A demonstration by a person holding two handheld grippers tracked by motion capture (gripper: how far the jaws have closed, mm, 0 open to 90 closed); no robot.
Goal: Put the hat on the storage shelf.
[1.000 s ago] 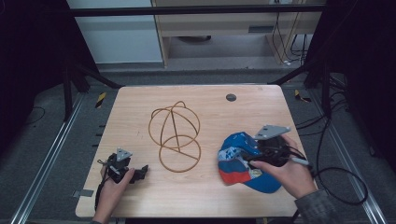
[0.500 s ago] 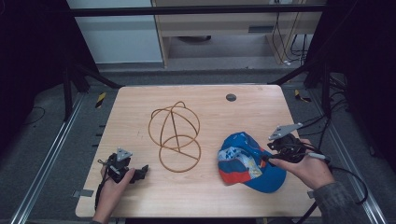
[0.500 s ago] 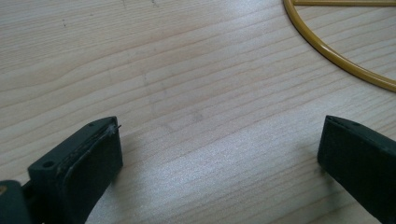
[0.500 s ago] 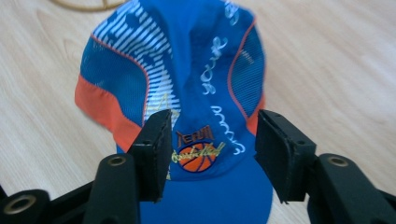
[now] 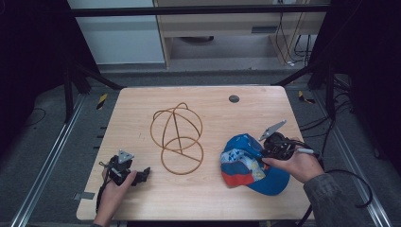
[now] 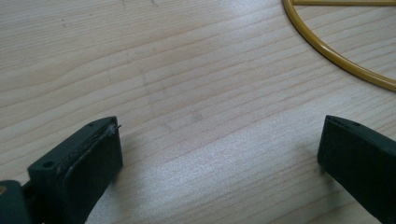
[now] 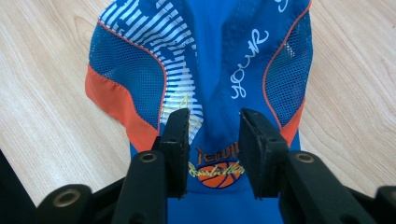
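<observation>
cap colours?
The cap is blue with orange trim and white stripes and lettering; clearest in the right gripper view.

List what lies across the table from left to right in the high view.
Left claw → wire frame stand → cap → right claw, at the cap's right part.

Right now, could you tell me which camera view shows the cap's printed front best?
The right gripper view: the cap shows its white lettering and basketball logo between the right gripper. The high view shows the cap small, without readable print. The left gripper view shows bare table.
</observation>
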